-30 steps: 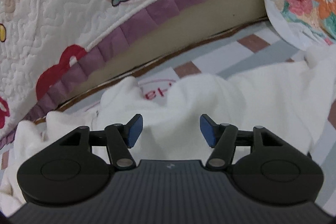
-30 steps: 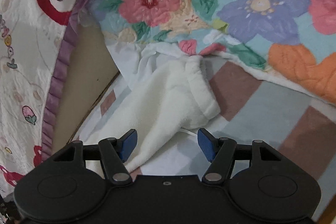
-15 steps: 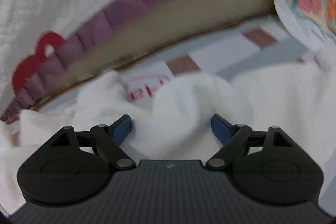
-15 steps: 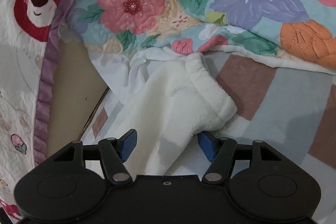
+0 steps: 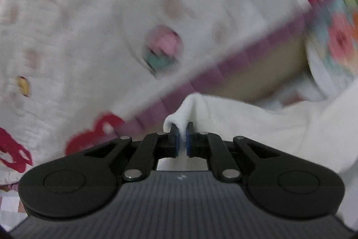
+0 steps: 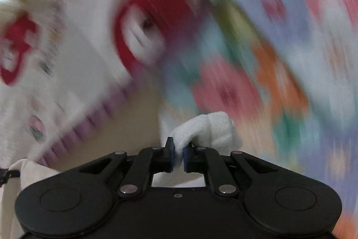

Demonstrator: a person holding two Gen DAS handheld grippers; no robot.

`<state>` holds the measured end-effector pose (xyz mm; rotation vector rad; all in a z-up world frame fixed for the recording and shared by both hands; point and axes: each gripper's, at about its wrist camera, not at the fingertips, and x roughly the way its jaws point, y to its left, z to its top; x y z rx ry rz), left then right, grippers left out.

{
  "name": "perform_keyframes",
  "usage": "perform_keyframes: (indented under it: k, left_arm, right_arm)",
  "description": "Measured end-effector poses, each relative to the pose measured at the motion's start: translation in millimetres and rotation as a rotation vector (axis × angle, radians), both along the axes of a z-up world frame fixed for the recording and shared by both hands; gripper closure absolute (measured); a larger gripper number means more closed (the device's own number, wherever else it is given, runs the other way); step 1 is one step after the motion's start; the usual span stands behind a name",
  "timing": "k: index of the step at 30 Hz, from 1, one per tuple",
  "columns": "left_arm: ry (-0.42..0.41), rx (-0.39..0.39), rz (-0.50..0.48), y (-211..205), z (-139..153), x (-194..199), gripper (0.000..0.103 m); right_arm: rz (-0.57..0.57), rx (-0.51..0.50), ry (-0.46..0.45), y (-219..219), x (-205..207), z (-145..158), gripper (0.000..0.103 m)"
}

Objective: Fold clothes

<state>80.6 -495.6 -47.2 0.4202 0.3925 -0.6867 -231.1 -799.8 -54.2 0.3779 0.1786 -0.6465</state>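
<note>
Gripping white fleece garment point(image 5: 257, 120) at two spots: left hand-held gripper point(image 5: 182, 138) clamped on pinched fold, right hand-held gripper point(image 6: 178, 155) clamped on cuff end point(image 6: 208, 127). Garment hangs from 12 o'clock of each grip, before quilt point(image 5: 89, 37). Step: lifting to spread. Next: pull taut, lay flat, fold.

Right tool point(image 6: 178, 155) clamped on cuff of white fleece garment point(image 6: 205, 127). Background motion-blurred: floral quilt point(image 6: 257, 59) right, white bear-print quilt point(image 6: 78, 48) left.
</note>
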Motion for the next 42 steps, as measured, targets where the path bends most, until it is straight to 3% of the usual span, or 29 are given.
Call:
perform_keyframes:
  k: [2, 3, 4, 5, 6, 8, 11, 13, 16, 19, 23, 28, 31, 33, 34, 37, 39, 42]
  left_arm:
    - [-0.036, -0.050, 0.070, -2, 4, 10, 0.098]
    - [-0.022, -0.069, 0.096, -5, 1, 17, 0.090]
    - [0.027, -0.058, 0.103, -10, -7, 22, 0.061]
    - [0.086, -0.029, 0.101, -14, -16, 26, 0.050]
    - [0.144, 0.000, 0.099, -19, -25, 29, 0.048]
    - [0.202, 0.036, 0.065, -17, -38, 21, 0.048]
    - [0.205, 0.141, -0.041, 3, -52, -6, 0.045]
    - [0.188, 0.236, -0.109, 24, -61, -23, 0.043]
    - [0.157, 0.354, -0.177, 65, -69, -42, 0.043]
    - [0.130, 0.390, -0.163, 112, -62, -49, 0.043]
    - [0.138, 0.319, -0.015, 177, -45, -34, 0.043]
    - [0.209, 0.161, 0.199, 260, -30, -6, 0.043]
    - [0.287, 0.030, 0.292, 304, -31, 11, 0.046]
    - [0.406, -0.091, 0.283, 330, -38, 25, 0.048]
    - [0.468, -0.159, 0.269, 342, -44, 32, 0.056]
    - [0.548, -0.292, 0.273, 368, -59, 42, 0.062]
    - [0.575, -0.286, 0.307, 376, -65, 47, 0.066]
    - [0.587, -0.228, 0.362, 379, -67, 60, 0.066]
  right_arm:
    - [0.011, -0.123, -0.034, -2, 4, 27, 0.094]
    - [0.008, -0.189, -0.011, -5, 12, 31, 0.094]
    - [0.003, -0.248, 0.020, -8, 20, 34, 0.094]
    - [-0.019, -0.253, 0.104, -17, 34, 24, 0.083]
    - [-0.042, -0.251, 0.186, -26, 47, 14, 0.068]
    - [-0.097, -0.136, 0.308, -35, 54, -16, 0.061]
    - [-0.175, 0.038, 0.476, -46, 62, -60, 0.059]
    - [-0.141, 0.142, 0.409, -28, 43, -74, 0.057]
    - [0.013, 0.306, 0.379, 3, 28, -93, 0.057]
    - [0.200, 0.374, 0.402, 39, 29, -103, 0.057]
    - [0.411, 0.291, 0.411, 76, 51, -81, 0.057]
    - [0.645, 0.084, 0.364, 136, 90, -19, 0.058]
    - [0.748, -0.008, 0.302, 169, 108, 12, 0.071]
    - [0.781, 0.033, 0.307, 179, 131, 30, 0.097]
    - [0.788, 0.061, 0.318, 186, 143, 39, 0.100]
    - [0.789, 0.195, 0.356, 201, 190, 66, 0.100]
    - [0.775, 0.283, 0.400, 211, 217, 82, 0.099]
    - [0.757, 0.292, 0.504, 234, 253, 92, 0.093]
